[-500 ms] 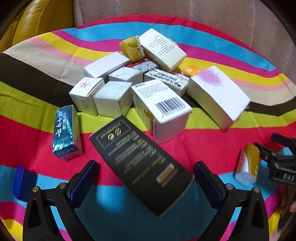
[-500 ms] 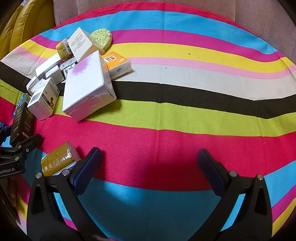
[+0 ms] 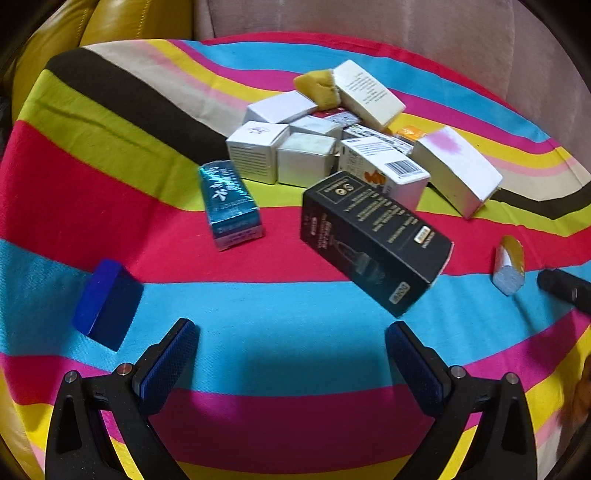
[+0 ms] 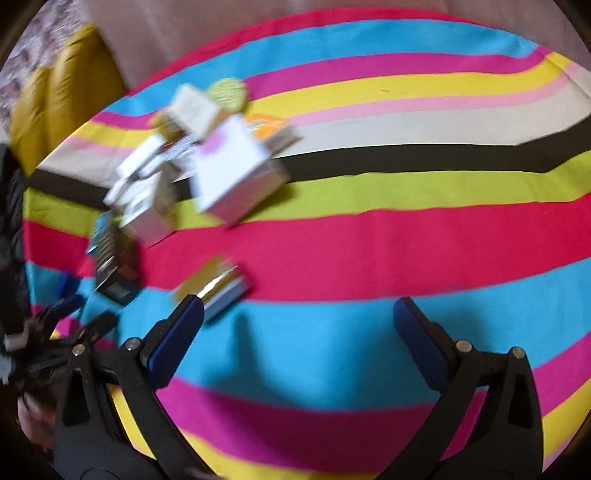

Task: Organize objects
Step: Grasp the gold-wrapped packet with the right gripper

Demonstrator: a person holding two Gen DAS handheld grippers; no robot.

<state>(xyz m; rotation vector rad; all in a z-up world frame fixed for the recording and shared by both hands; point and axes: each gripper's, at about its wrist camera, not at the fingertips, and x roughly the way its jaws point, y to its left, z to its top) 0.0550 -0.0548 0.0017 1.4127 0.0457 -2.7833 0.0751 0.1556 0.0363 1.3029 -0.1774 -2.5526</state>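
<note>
A black carton (image 3: pixel 373 240) lies on the striped cloth (image 3: pixel 295 295), just ahead of my open left gripper (image 3: pixel 291 354), whose blue pads hold nothing. A teal box (image 3: pixel 231 205) lies ahead on the left and a blue box (image 3: pixel 107 302) sits beside the left finger. The right wrist view is blurred by motion. My right gripper (image 4: pixel 295 332) is open and empty. A small gold box (image 4: pixel 218 288) lies at the tip of its left finger (image 4: pixel 177 339). The same gold box (image 3: pixel 509 264) shows at the left view's right edge.
A heap of white cartons (image 3: pixel 314 147) with a yellow sponge (image 3: pixel 319 88) sits mid-cloth, a pink-stained white box (image 3: pixel 458 170) to its right. A green sponge (image 4: pixel 227 94) lies behind the heap. A yellow leather cushion (image 3: pixel 110 22) and pinkish upholstery (image 3: pixel 369 29) border the cloth.
The left gripper has drawn back, so the black carton is no longer between its fingers. The right gripper has swung left toward the gold box, blurring its view.
</note>
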